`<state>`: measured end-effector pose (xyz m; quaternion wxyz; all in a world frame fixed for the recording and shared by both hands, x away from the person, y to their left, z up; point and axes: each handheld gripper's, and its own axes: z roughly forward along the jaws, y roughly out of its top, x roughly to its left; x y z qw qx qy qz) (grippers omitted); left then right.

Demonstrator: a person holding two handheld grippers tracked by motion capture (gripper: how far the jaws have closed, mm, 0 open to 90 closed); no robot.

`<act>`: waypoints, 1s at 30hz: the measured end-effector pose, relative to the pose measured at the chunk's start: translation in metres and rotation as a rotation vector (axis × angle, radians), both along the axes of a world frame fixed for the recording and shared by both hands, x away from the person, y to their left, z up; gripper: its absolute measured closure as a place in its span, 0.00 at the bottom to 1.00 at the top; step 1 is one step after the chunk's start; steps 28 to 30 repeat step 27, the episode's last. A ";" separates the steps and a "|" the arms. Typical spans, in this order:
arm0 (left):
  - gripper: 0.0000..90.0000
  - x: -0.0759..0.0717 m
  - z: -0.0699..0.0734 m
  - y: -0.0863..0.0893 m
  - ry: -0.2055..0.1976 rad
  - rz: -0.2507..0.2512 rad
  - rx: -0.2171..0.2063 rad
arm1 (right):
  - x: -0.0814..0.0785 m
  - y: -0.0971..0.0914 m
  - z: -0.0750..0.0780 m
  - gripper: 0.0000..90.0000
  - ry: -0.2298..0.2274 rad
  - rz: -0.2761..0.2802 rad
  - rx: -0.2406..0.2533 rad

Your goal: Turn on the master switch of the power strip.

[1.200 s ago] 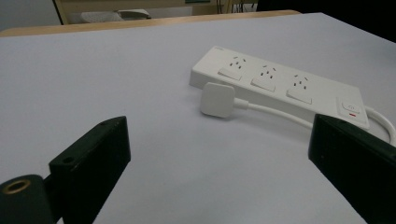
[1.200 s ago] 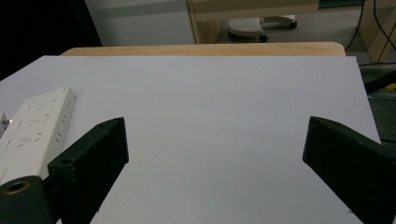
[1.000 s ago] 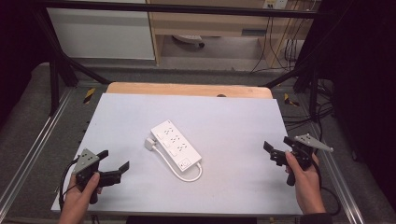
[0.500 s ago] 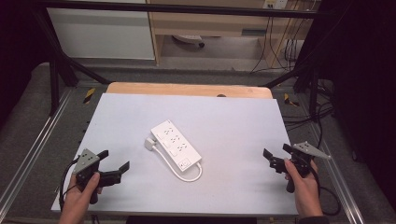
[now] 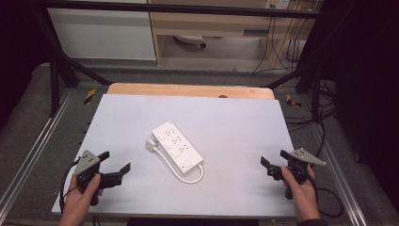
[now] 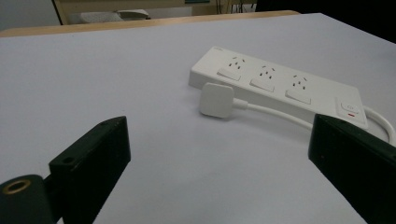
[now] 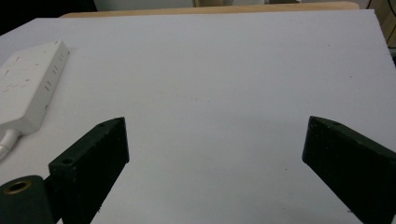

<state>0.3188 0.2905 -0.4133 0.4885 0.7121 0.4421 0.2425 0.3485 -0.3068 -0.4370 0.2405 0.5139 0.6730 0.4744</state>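
A white power strip (image 5: pixel 177 147) lies diagonally at the middle of the pale grey tabletop (image 5: pixel 235 117). Its square white plug (image 5: pixel 151 145) rests beside it, and the cable loops round the near end. My left gripper (image 5: pixel 115 161) is held low at the front left, open and empty, and points toward the strip. In the left gripper view the power strip (image 6: pixel 275 86) and plug (image 6: pixel 216 100) lie just beyond the wide-apart jaws of the left gripper (image 6: pixel 217 140). My right gripper (image 5: pixel 274 159) hovers at the front right, open and empty. The right gripper view has the power strip (image 7: pixel 28 88) at far left, beyond the right gripper (image 7: pixel 215 140).
A strip of bare wood (image 5: pixel 188 89) runs along the table's far edge. Metal rails (image 5: pixel 42 141) flank both sides of the table. Cables (image 5: pixel 324 113) trail on the floor at the right. A white cabinet (image 5: pixel 103 33) stands beyond the table.
My right gripper has drifted a little toward the front edge of the table. The left gripper and the power strip have stayed put.
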 end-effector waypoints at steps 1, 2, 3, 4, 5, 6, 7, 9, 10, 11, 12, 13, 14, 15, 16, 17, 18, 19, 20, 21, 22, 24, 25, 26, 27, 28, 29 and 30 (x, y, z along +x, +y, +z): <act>0.06 0.000 0.000 0.000 0.000 0.000 0.000 | 0.000 0.002 -0.001 0.08 0.000 0.006 -0.004; 0.06 0.000 0.000 0.000 0.000 0.000 0.000 | 0.000 0.003 -0.002 0.08 0.004 0.011 -0.006; 0.06 0.000 0.000 0.000 0.000 0.000 0.000 | 0.000 0.005 -0.003 0.08 0.005 0.016 -0.012; 0.06 0.000 0.000 0.000 0.000 0.000 -0.002 | 0.000 0.007 -0.004 0.08 0.007 0.021 -0.016; 0.06 0.000 0.000 0.000 0.000 0.000 -0.002 | 0.000 0.008 -0.004 0.08 0.010 0.026 -0.019; 0.06 0.000 0.000 0.000 -0.001 0.000 -0.002 | 0.000 0.010 -0.005 0.08 0.014 0.032 -0.020; 0.06 0.000 0.000 0.000 -0.001 -0.001 -0.002 | 0.000 0.011 -0.006 0.08 0.013 0.036 -0.020; 0.06 0.000 0.000 0.000 -0.003 -0.002 0.000 | 0.000 0.014 -0.007 0.08 0.019 0.044 -0.022; 0.06 0.000 0.000 0.000 -0.004 -0.002 -0.001 | 0.000 0.015 -0.008 0.08 0.020 0.049 -0.025; 0.06 0.000 0.001 0.000 -0.004 -0.001 -0.001 | 0.000 0.017 -0.008 0.08 0.024 0.052 -0.027; 0.06 -0.001 0.001 0.000 -0.005 -0.002 0.000 | 0.001 0.018 -0.009 0.08 0.026 0.058 -0.031; 0.06 -0.001 0.001 0.000 -0.006 -0.002 0.000 | 0.001 0.020 -0.010 0.08 0.031 0.059 -0.030; 0.06 -0.001 0.001 0.000 -0.007 -0.001 -0.001 | 0.001 0.022 -0.011 0.07 0.034 0.066 -0.033; 0.06 0.000 0.001 0.000 -0.007 -0.002 -0.001 | 0.002 0.024 -0.012 0.07 0.036 0.071 -0.036; 0.06 0.000 0.001 0.000 -0.007 -0.002 0.000 | 0.002 0.026 -0.013 0.07 0.041 0.076 -0.043; 0.06 0.000 0.001 0.000 -0.007 -0.001 0.001 | 0.003 0.028 -0.014 0.07 0.048 0.082 -0.048; 0.06 0.000 0.001 0.000 -0.006 -0.002 0.001 | 0.004 0.030 -0.015 0.07 0.053 0.087 -0.057; 0.06 0.000 0.001 0.000 -0.006 -0.001 0.001 | 0.005 0.033 -0.016 0.07 0.058 0.088 -0.059; 0.06 0.000 0.001 0.000 -0.006 -0.001 0.001 | 0.006 0.035 -0.017 0.07 0.061 0.088 -0.065; 0.06 0.000 0.000 0.000 -0.007 -0.001 0.000 | 0.008 0.037 -0.017 0.07 0.066 0.088 -0.071; 0.06 0.000 0.000 -0.001 -0.006 -0.001 -0.001 | 0.009 0.039 -0.018 0.07 0.070 0.083 -0.080; 0.06 0.000 0.001 0.000 -0.008 -0.001 0.001 | 0.012 0.043 -0.020 0.07 0.080 0.076 -0.094; 0.06 0.000 0.001 0.000 -0.008 -0.001 0.000 | 0.014 0.044 -0.020 0.07 0.081 0.078 -0.102; 0.06 0.000 0.001 0.000 -0.008 -0.002 0.000 | 0.015 0.047 -0.021 0.07 0.083 0.076 -0.101; 0.06 0.000 0.001 0.000 -0.008 -0.002 0.000 | 0.016 0.049 -0.021 0.07 0.081 0.076 -0.103; 0.06 0.000 0.001 0.000 -0.008 -0.002 0.000 | 0.016 0.049 -0.021 0.07 0.081 0.076 -0.103; 0.06 0.000 0.001 0.000 -0.008 -0.002 0.000 | 0.016 0.049 -0.021 0.07 0.081 0.076 -0.103; 0.06 0.000 0.001 0.000 -0.008 -0.002 0.000 | 0.016 0.049 -0.021 0.07 0.081 0.076 -0.103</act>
